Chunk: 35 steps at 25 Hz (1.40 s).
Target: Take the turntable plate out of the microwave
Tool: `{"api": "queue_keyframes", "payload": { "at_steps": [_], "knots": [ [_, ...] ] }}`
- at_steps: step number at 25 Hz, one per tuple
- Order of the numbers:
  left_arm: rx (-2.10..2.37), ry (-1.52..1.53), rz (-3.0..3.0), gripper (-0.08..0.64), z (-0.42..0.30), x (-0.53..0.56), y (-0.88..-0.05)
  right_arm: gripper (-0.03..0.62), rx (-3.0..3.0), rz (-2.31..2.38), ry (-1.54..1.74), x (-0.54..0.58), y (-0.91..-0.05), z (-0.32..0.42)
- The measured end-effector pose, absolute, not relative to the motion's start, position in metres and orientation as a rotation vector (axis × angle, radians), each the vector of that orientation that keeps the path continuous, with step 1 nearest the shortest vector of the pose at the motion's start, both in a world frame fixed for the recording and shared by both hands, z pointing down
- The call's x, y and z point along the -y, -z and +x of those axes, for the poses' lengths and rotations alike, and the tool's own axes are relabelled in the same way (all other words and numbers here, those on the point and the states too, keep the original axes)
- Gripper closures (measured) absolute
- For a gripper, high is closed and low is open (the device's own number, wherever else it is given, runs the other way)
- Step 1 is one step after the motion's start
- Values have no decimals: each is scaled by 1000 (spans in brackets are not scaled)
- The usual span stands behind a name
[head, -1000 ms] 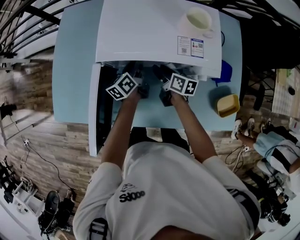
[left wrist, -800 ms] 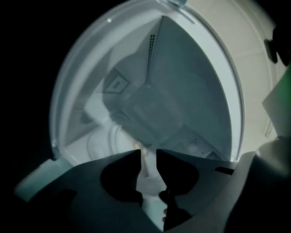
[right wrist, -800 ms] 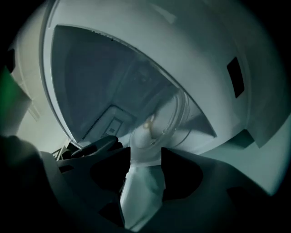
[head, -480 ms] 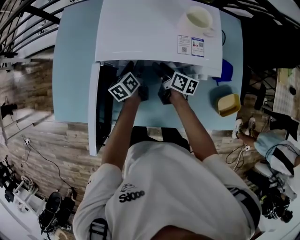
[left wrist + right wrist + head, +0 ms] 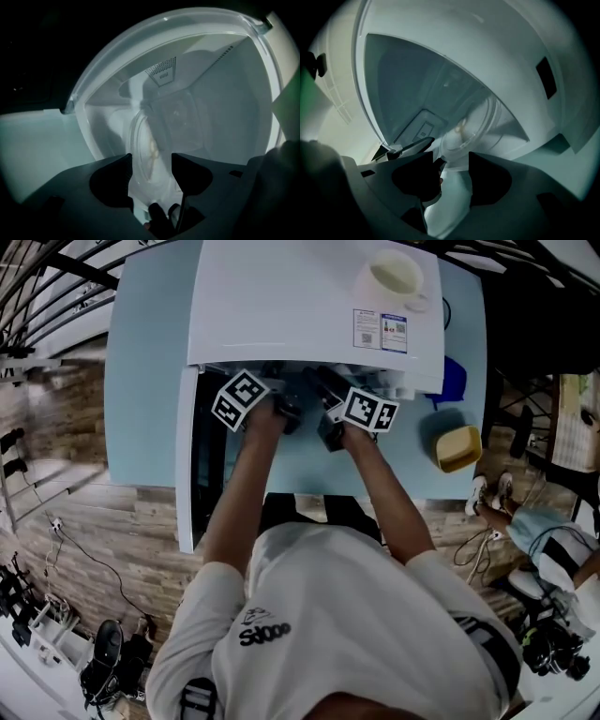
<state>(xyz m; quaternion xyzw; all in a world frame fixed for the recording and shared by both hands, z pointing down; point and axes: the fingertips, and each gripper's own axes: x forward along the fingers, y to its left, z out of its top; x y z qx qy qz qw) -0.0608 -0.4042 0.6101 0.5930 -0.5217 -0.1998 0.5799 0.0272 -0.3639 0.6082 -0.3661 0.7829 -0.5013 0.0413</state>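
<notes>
The microwave [image 5: 309, 306] is standing at the far middle of the desk [image 5: 150, 381]. Its door [image 5: 187, 465] is hanging open toward the desk's left edge, which is leaving the cavity mouth free for both arms. The turntable plate [image 5: 147, 145] is lying inside on the cavity floor, not yet lifted. The left tool [image 5: 151, 159] and the right tool [image 5: 452, 161] are reaching into the mouth side by side. Both have just been opening their jaws, which are standing wide apart and gripping nothing. The plate is showing ahead through each gap, with no pad pressing on it. Two tools are probably being used because the glass is broad and slick, so its near rim is best taken from two sides. Being a round disc, the plate has no long axis. It is facing upward, apparently flat, and its slant in the two gripper views seems to be coming from the rolled cameras.
</notes>
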Motion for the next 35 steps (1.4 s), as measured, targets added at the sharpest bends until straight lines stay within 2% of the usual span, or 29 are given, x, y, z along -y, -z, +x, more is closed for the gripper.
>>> {"api": "queue_keyframes", "payload": {
  "at_steps": [4,8,13,21,26,29,35],
  "knots": [
    [1184,495,1412,316,-62,407,-609,393,-2340,-1127,1573,362,-614,28],
    [1160,516,1433,370,-63,402,-610,393,-2260,-1126,1593,369,-612,28],
    [1167,539,1421,474,-66,401,-606,393,-2124,-1116,1615,383,-610,26],
    [1147,521,1476,500,-64,399,-593,432,-2024,-1070,1628,400,-605,23],
    [1155,492,1482,506,-65,395,-600,543,-1802,-1029,1710,404,-613,25],
    [1151,463,1463,509,-63,389,-610,566,-1714,-1037,1729,400,-617,29],
    [1147,493,1463,509,-62,372,-614,571,-1665,-1022,1763,386,-619,30]
  ]
}}
